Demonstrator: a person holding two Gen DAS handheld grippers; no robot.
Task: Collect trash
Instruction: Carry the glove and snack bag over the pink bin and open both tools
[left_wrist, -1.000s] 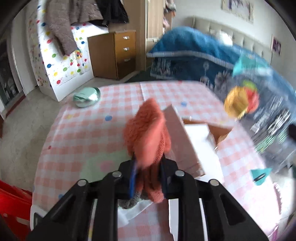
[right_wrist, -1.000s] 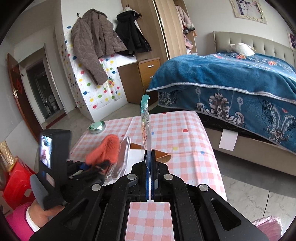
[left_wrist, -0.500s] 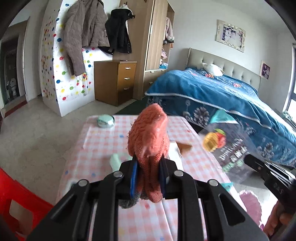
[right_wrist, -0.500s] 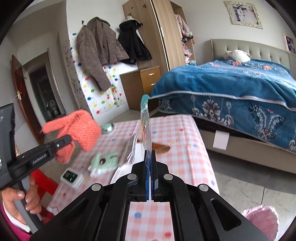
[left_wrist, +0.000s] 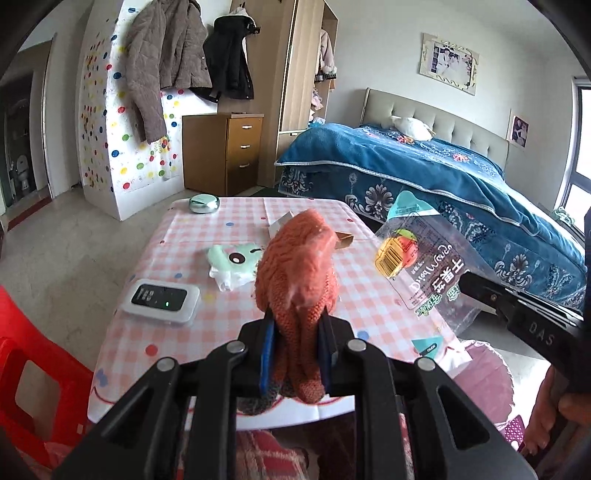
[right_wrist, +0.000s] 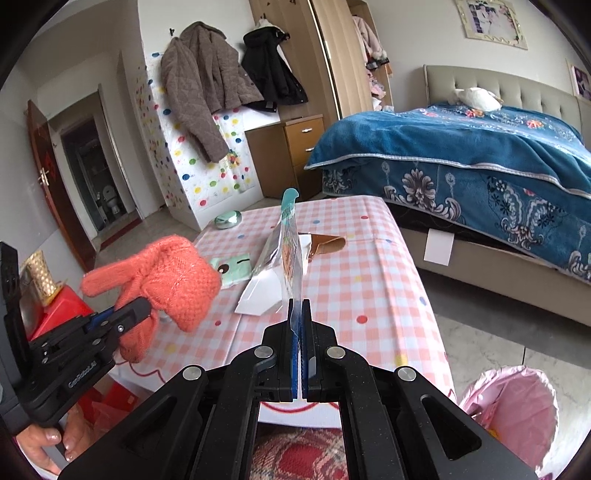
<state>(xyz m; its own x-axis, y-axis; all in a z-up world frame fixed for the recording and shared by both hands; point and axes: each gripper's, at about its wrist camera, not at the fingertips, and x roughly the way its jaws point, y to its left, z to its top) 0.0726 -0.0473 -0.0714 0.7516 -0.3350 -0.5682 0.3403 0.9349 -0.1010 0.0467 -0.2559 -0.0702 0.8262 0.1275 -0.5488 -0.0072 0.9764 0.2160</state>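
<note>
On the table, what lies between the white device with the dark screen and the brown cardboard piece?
In the left wrist view, a mint-green cloth lies on the checked table between the white device and the cardboard piece.

An orange knitted glove (left_wrist: 297, 273), a pink-and-white checked tablecloth (left_wrist: 369, 302), a blue floral bedspread (right_wrist: 461, 147).

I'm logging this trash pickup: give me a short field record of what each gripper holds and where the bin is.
left gripper: shut on orange glove
right gripper: shut on clear wrapper
bin: pink-lined, on floor right of table
on table: green cloth, white device, round tin
</note>
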